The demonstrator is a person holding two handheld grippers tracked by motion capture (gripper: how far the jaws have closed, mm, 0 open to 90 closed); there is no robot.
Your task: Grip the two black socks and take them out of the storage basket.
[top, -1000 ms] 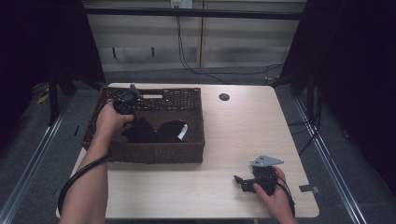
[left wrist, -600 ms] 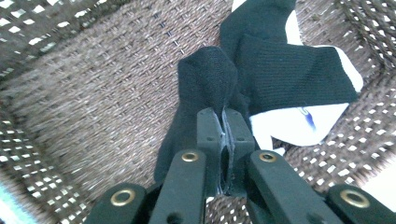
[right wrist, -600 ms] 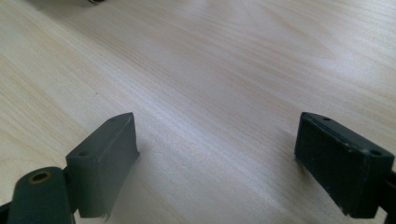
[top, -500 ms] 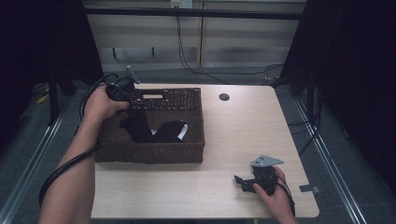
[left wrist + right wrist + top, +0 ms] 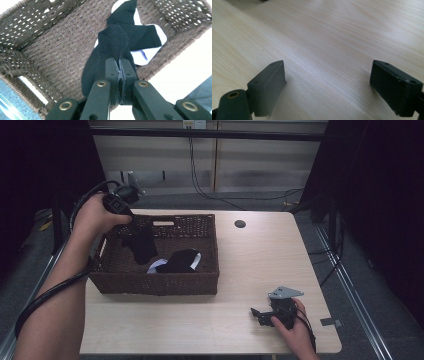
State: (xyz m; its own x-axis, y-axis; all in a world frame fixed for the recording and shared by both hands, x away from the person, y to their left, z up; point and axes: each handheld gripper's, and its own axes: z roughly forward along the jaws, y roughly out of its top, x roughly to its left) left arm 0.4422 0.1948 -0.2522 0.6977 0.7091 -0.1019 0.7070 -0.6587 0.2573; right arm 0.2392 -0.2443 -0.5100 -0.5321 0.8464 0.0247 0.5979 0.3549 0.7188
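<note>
A pale wooden worktop (image 5: 240,265) is carrying a dark wicker basket (image 5: 165,280) at its nine o'clock side, leaving bare wood from twelve through six o'clock. Dark curtains are standing at both sides, with grey flooring around. The left hand-held gripper (image 5: 131,222) is hanging over the basket's ten o'clock corner, jaws clenched on a black sock (image 5: 112,47) dangling above the basket floor. More socks (image 5: 181,261) are lying inside. The right hand-held gripper (image 5: 328,82) is resting at five o'clock, jaws spread wide, grasping nothing.
</note>
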